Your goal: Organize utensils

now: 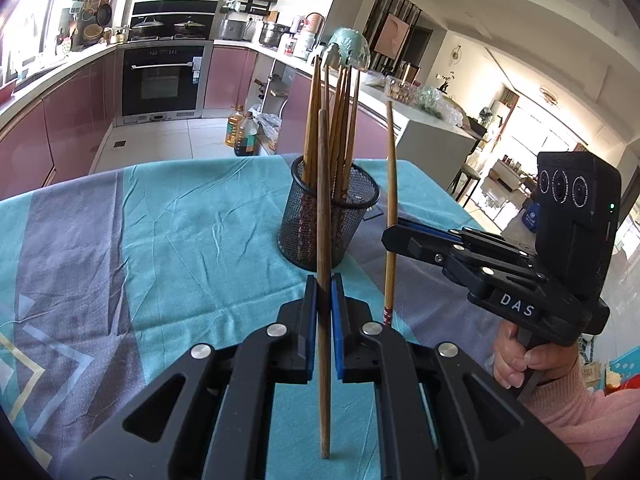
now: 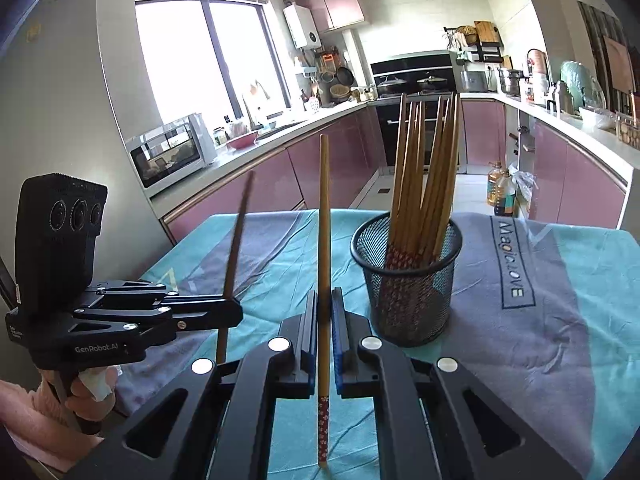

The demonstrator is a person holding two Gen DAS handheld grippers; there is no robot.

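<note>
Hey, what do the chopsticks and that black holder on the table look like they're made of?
Chopsticks: likely wood or bamboo, matte brown, with red patterned ends.
Holder: looks like black-coated metal mesh; you can see through its fine grid.
The chopstick in the right claw looks the same.

Home kitchen, built-in oven, pink cabinets, microwave, probably water heater

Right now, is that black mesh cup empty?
No, the black mesh cup holds a bundle of wooden chopsticks standing upright in it.
</note>
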